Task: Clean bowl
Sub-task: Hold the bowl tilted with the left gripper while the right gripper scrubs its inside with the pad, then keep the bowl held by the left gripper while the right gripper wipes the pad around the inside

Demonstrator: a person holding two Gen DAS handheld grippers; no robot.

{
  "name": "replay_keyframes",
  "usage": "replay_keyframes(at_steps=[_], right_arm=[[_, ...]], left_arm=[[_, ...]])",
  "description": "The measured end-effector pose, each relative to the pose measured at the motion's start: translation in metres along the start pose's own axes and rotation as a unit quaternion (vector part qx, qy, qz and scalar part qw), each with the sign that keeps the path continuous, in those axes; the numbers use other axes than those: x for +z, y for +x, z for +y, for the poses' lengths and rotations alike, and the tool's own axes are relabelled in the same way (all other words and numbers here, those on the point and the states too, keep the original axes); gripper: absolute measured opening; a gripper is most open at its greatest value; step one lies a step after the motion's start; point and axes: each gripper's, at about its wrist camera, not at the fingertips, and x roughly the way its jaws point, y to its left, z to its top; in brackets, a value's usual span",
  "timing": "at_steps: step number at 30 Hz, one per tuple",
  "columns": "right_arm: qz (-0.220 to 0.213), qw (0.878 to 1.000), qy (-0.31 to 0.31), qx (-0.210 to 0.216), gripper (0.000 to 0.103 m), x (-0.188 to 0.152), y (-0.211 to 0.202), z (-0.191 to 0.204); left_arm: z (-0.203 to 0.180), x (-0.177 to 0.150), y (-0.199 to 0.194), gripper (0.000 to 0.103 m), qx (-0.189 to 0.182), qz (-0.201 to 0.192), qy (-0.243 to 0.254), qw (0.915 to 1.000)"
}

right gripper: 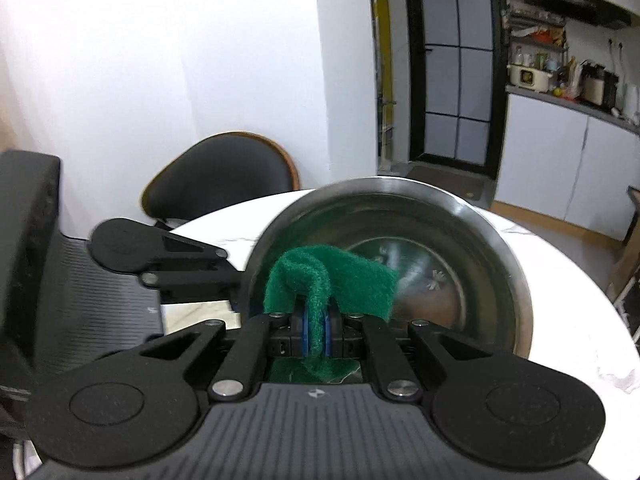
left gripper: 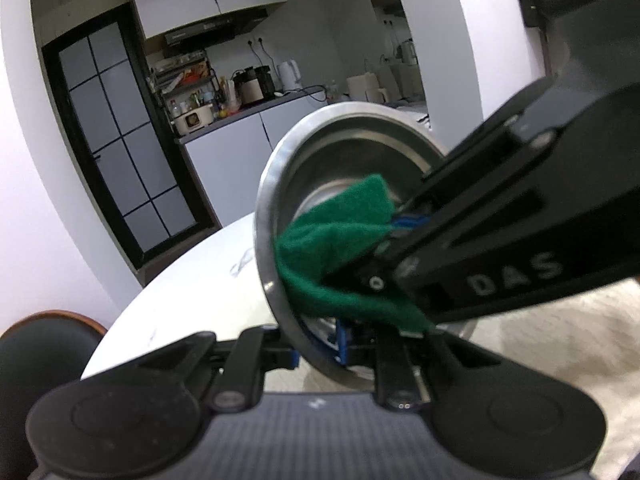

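1. Above the white table (right gripper: 560, 280), a steel bowl (right gripper: 460, 240) is held up on its side; its open mouth faces the right gripper (right gripper: 317, 330), and the left gripper (left gripper: 340, 354) holds it by the near lower rim.
2. Left gripper: its blue pads sit on either side of the rim, pinching the bowl; the jaws stand only slightly apart, as wide as the rim is thick.
3. Right gripper: pressed together on a folded green scouring pad (right gripper: 332, 280); the pad loops up out of the blue pads and bulges forward into the bowl.
4. The relation that counts: the bowl lies straight ahead of the pad, mouth toward it; seen from the left wrist, the right gripper reaches in from the right and the pad lies against the near-left inner wall and over the rim; whether it reaches the bottom I cannot tell.
5. The right hand is the one at the inside of the bowl, so I judge the wiping falls to it, while the left only steadies or turns the bowl.
6. Writing: "DAS" in pale letters on the right gripper's body, seen from the left wrist; a small logo mark on each gripper's ribbed top; marks in the bowl's bottom are too blurred to read.
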Motion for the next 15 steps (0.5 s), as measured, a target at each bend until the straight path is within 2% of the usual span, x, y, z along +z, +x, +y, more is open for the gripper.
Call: replay_keyframes(at_steps=[4,8,13,15], right_arm=[[0.006,1.0,-0.008,0.014,0.008,0.003,-0.002,0.0],[0.008,1.0,0.003,0.01,0.008,0.0,0.001,-0.007],[0.008,1.0,0.028,0.005,0.008,-0.007,0.006,-0.013],[0.007,0.999,0.033,0.001,0.008,-0.009,0.008,-0.013]], left_arm=[[-0.01,0.003,-0.006,0.019,-0.001,0.0,0.0,1.0],[-0.026,0.006,-0.02,0.02,0.0,-0.004,0.009,1.0],[-0.022,0.008,-0.01,0.02,0.004,-0.005,0.018,0.9998],[-0.028,0.006,-0.017,0.02,0.004,-0.007,0.02,0.9998]])
